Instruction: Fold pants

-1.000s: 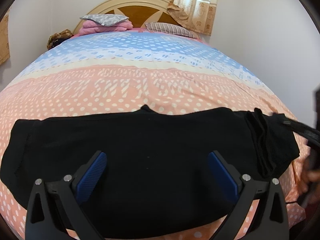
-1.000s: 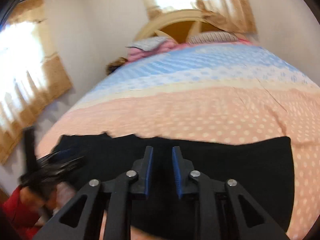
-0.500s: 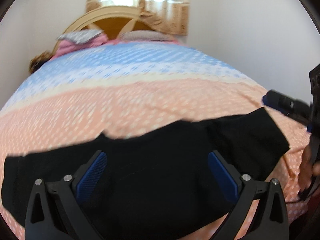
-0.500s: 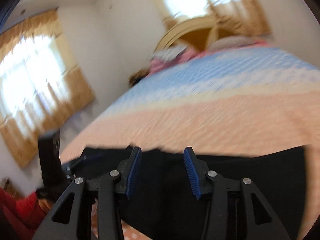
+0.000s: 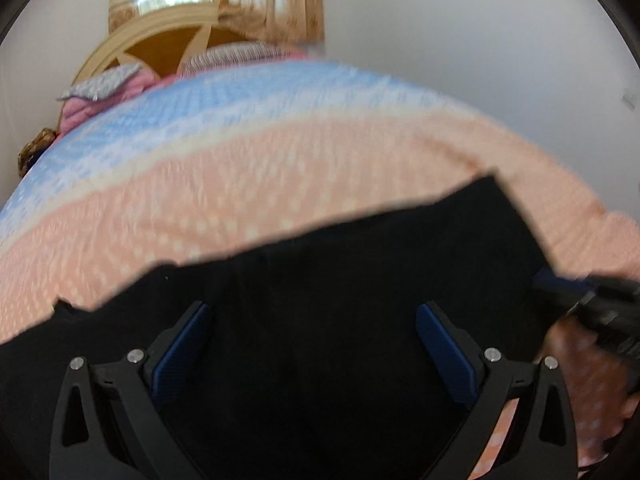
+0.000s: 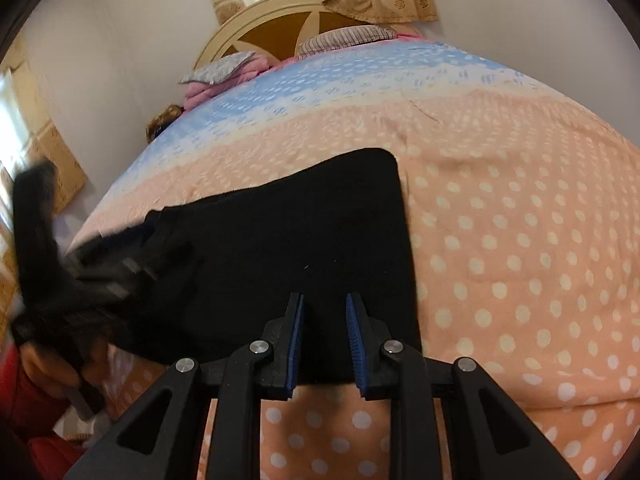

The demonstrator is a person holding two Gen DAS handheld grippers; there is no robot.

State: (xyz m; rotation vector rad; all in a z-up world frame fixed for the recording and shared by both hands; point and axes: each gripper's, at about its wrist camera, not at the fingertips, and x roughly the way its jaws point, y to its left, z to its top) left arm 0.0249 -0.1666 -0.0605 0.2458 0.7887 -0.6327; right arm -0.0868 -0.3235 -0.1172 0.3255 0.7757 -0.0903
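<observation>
Black pants [image 5: 320, 280] lie flat in a folded band across the near part of the bed. My left gripper [image 5: 313, 308] hovers over them, jaws wide open, nothing between the blue pads. The right view shows the pants [image 6: 280, 240] with a squared right end. My right gripper [image 6: 325, 298] sits over their near edge, jaws closing with a narrow gap left and no cloth pinched. Each gripper shows blurred in the other's view: the right gripper [image 5: 592, 300] at the pants' right end, the left gripper [image 6: 100, 264] at their left end.
The bedspread [image 6: 520, 240] is peach with white dots, blue toward the head. Pillows [image 6: 216, 68] and a wooden headboard [image 6: 280, 28] are at the far end. A person's hand [image 6: 48, 364] with a red sleeve holds the left gripper. Curtained windows are behind and at left.
Both grippers swung sideways over the pants. The right jaws widened, then narrowed again. The bunched cloth at the pants' right end now lies flat with a straight edge.
</observation>
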